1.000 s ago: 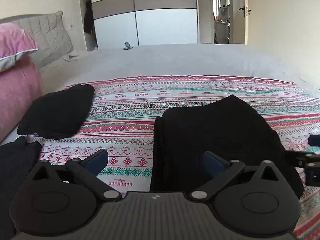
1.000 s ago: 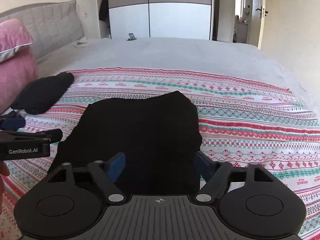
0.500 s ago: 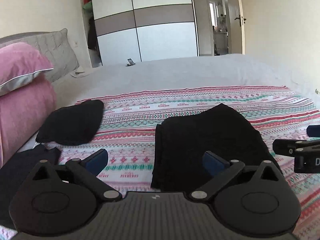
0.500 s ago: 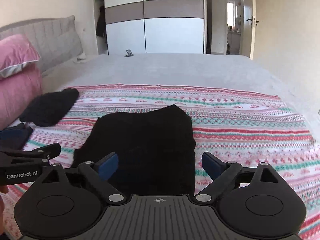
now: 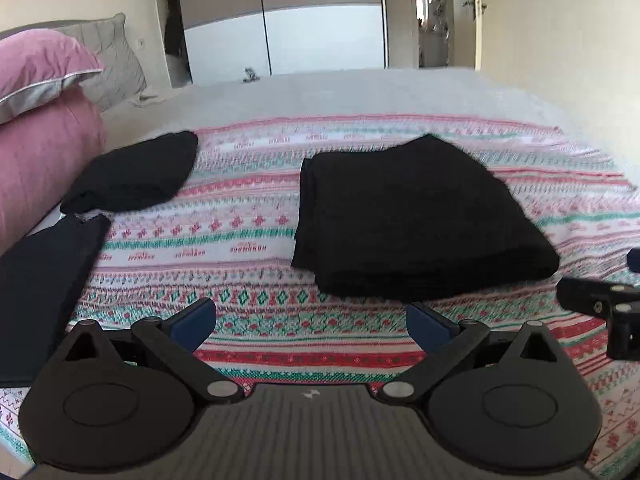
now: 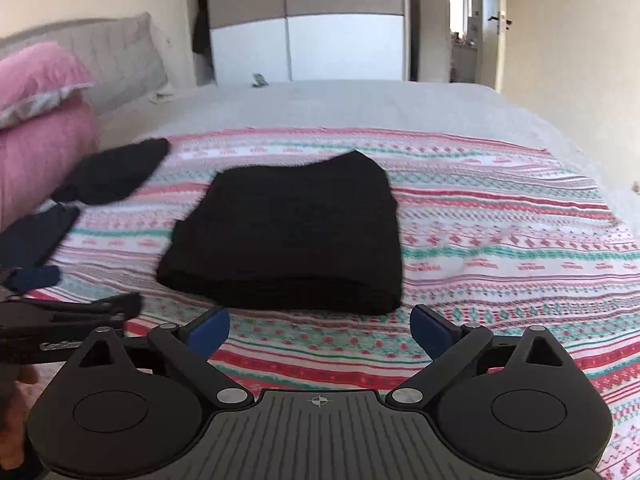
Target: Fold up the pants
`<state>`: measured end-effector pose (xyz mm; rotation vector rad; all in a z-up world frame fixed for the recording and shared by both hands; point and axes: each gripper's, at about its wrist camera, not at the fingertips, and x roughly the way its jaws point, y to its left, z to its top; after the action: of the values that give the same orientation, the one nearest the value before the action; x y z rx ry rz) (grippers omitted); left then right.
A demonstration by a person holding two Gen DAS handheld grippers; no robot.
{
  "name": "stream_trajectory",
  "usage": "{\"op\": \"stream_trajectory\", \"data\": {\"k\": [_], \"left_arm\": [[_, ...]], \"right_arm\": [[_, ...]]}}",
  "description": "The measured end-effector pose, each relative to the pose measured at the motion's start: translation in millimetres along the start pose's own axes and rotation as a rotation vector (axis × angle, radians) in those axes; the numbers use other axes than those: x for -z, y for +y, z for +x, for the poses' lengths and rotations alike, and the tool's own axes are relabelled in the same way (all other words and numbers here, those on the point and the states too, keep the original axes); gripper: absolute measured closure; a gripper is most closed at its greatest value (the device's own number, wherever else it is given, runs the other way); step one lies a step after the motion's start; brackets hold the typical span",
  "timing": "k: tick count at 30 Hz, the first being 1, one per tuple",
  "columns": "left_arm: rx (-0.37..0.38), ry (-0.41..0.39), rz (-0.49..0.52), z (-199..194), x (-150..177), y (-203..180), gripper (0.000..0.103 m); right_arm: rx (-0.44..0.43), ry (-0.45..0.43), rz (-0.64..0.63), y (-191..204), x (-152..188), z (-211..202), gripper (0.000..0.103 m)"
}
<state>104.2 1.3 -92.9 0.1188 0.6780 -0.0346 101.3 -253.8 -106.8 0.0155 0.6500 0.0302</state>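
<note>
Fingers (image 5: 194, 322) on your left gripper (image 5: 310, 322) stand wide apart, nothing between them. They hover over the blanket (image 5: 248, 240), just short of the near edge of the pants (image 5: 416, 220). Your right gripper (image 6: 320, 326) is likewise spread and empty, low over the blanket in front of the same bundle.

Pants: one folded black rectangle, lying mid-blanket on the bed (image 5: 340, 92), several layers thick at the near edge. Left edge looks like a stack of folds; far right corner peaks up a little.

Judgement: folding looks finished or nearly so. The step in hand is a release and check. To do it well, keep both pairs of fingers open and clear of the cloth so nothing snags and drags a layer. If you tidy, press the raised far corner flat instead of pinching it. Square the near edge with a light push from both sides at once, so the stack does not skew. Thick soft knit like this will probably slump if lifted by one edge.

Count, left to right:
- pink pillows (image 5: 40, 64): two, stacked at the left
- grey cushion (image 5: 116, 60): one, behind them
- dark garments left of the pants: two, a black bundle (image 5: 136, 172) and a flatter navy piece (image 5: 44, 280) nearer you
- pants: one
- wardrobe (image 5: 320, 20): one, far wall
</note>
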Motion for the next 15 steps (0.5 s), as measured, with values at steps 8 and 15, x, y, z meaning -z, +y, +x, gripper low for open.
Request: {"op": "stream_trajectory", "data": {"k": [8, 15], "left_arm": [[0.053, 0.031, -0.019, 10.4, 2.1, -5.4, 0.002], [0.086, 0.066, -0.031, 13.2, 3.7, -2.2, 0.002]], "right_arm": [[0.036, 0.041, 0.017, -5.1, 4.2, 20.9, 0.005], [0.031, 0.047, 0.009, -2.6, 4.8, 22.0, 0.004]]}}
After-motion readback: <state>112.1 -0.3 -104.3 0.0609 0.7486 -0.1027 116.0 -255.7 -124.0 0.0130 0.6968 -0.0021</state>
